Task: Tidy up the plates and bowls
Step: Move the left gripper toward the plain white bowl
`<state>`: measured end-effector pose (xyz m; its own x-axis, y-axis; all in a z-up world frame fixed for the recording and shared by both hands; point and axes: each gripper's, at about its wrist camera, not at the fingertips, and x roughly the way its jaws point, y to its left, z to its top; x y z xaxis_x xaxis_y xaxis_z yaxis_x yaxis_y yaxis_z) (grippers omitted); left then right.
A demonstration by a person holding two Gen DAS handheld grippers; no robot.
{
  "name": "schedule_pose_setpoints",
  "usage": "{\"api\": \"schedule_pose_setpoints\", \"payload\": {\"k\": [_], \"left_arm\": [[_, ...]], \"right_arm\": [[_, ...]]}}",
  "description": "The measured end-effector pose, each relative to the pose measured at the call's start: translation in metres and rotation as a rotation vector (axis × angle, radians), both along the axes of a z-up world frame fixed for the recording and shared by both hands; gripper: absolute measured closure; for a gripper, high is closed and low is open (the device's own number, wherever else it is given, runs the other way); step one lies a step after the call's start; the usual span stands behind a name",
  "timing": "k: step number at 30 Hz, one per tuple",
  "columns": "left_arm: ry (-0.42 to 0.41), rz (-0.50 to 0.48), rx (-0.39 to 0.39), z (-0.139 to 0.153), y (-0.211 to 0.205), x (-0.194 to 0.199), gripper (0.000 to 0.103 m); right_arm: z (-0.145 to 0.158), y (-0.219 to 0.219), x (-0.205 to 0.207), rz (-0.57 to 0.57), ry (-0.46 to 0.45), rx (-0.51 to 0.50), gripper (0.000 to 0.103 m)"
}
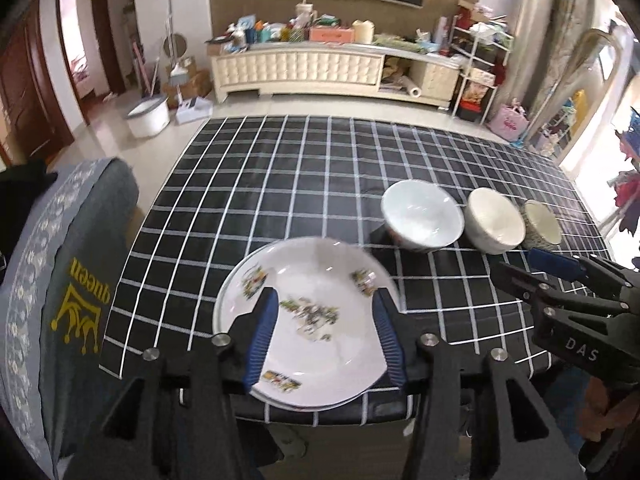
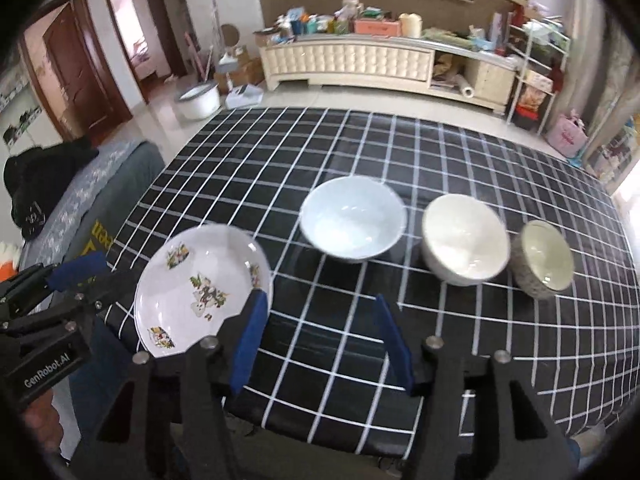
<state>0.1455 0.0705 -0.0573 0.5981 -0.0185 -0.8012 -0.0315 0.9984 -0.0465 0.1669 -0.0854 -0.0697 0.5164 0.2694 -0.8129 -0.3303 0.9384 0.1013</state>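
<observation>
Centrally in the lower half of the left wrist view, a white plate printed with small floral pictures is seen on the black tablecloth crossed by white grid lines, close to the near edge. The left gripper is spread wide, its blue fingers framing the plate on either side — whether they touch it cannot be told. In the right wrist view the right gripper is likewise held wide open over bare cloth, with nothing gripped. Three bowls are lined up across the middle right of that frame — a pale blue bowl, a white bowl and a smaller speckled bowl, the last two just beside each other.
</observation>
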Motion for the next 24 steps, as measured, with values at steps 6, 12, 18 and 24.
{"api": "schedule_pose_setpoints", "payload": {"k": [6, 12, 18, 24], "left_arm": [[-0.024, -0.058, -0.012, 0.011, -0.023, 0.005, 0.046], [-0.034, -0.112, -0.024, 0.015, -0.041, 0.022, 0.039], [-0.010, -0.133, -0.028, 0.009, -0.050, 0.058, 0.037], [0.033, -0.151, -0.028, -0.006, -0.052, 0.094, 0.037]], "right_arm": [[0.016, -0.022, -0.005, -0.040, -0.038, 0.012, 0.035], [0.022, -0.039, 0.006, -0.072, -0.061, 0.025, 0.024], [0.013, -0.046, 0.030, -0.083, -0.039, 0.009, 0.023], [0.000, -0.042, 0.062, -0.071, -0.020, -0.017, 0.023]]}}
